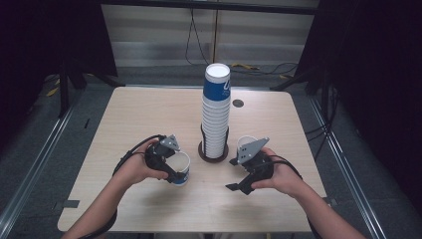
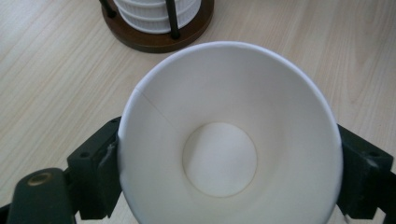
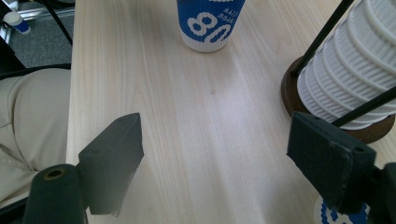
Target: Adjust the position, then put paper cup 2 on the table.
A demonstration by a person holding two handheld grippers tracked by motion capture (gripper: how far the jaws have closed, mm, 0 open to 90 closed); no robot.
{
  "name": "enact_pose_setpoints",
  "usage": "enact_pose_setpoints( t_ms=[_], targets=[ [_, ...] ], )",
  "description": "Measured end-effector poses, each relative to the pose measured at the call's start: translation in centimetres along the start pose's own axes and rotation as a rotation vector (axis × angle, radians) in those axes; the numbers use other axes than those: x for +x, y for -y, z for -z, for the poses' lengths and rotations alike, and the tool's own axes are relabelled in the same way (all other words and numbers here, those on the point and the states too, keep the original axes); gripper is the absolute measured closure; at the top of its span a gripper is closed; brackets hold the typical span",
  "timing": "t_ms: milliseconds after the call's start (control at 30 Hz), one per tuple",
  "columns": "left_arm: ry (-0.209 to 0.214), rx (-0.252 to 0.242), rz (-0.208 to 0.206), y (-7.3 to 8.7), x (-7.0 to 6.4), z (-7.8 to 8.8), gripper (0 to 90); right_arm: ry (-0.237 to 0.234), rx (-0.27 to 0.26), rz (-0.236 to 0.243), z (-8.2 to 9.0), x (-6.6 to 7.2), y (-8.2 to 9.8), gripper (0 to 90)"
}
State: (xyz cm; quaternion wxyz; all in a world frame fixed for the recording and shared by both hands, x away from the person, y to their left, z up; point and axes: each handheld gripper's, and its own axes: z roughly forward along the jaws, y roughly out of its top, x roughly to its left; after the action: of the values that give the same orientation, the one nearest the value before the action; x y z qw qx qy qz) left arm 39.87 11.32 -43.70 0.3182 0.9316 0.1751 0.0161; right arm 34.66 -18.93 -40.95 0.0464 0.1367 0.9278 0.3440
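A blue-and-white paper cup [image 1: 183, 160] stands upright on the wooden table [image 1: 149, 114], left of the stack. My left gripper [image 1: 175, 168] is shut on it, one black jaw against each side of the cup [image 2: 224, 154], whose white inside is bare. A tall stack of cups [image 1: 216, 112] sits in a round wooden holder [image 1: 201, 151] at mid-table. My right gripper [image 1: 232, 175] stands open just right of the holder, jaws level and toward the left, with nothing between them [image 3: 224, 172]. A second cup [image 1: 244, 143] stands right behind it.
The right gripper view takes in the held cup [image 3: 210, 23] ahead, the stack [image 3: 355, 70] and its holder's black rods [image 3: 322, 39] close on the right, and a trouser leg [image 3: 28, 116] at the table's near edge. A round cable hole [image 1: 238, 103] lies beyond the stack.
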Motion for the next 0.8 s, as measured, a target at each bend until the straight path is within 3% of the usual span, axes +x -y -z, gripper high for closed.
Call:
enact_pose_setpoints(
  t_ms=[67,133,200,367,467,533,567,633,700,733,800],
  targets=[
    [0.015,0.009,0.008,0.1,-0.1,-0.2,13.4,-0.004,0.003,0.006,-0.1,0.1,0.1,17.9],
    [0.023,0.032,-0.018,0.3,0.0,-0.4,14.0,-0.001,0.005,0.004,-0.1,0.1,0.1,17.9],
    [0.015,-0.001,0.000,0.5,-0.2,-0.6,14.0,-0.005,0.002,-0.002,-0.1,0.2,0.2,17.9],
    [0.024,-0.020,0.006,1.0,-0.2,-0.4,14.1,-0.001,0.005,-0.005,0.0,0.1,0.3,17.8],
    [0.026,-0.003,0.018,1.4,-0.2,-0.3,14.8,-0.001,0.006,0.005,-0.1,0.2,0.1,17.9],
    [0.021,0.019,-0.016,1.6,-0.2,-0.5,15.6,-0.001,0.002,0.009,-0.1,0.2,0.0,17.8],
    [0.022,0.006,0.005,1.8,-0.4,-0.6,15.6,-0.001,0.000,0.007,-0.1,0.3,0.0,17.8],
    [0.022,-0.011,0.007,2.0,-0.4,-0.6,15.8,-0.001,0.005,0.007,-0.1,0.3,0.0,17.8],
    [0.021,0.002,-0.016,2.2,-0.3,-0.3,16.0,-0.006,0.006,0.009,-0.1,0.4,0.1,17.7],
    [0.021,-0.022,0.004,2.4,-0.4,-0.4,16.0,-0.003,0.002,0.008,-0.1,0.3,0.1,17.7],
    [0.028,-0.021,0.015,2.8,-0.3,-0.1,16.0,-0.003,-0.001,-0.003,-0.1,0.3,0.2,17.7]
  ],
)
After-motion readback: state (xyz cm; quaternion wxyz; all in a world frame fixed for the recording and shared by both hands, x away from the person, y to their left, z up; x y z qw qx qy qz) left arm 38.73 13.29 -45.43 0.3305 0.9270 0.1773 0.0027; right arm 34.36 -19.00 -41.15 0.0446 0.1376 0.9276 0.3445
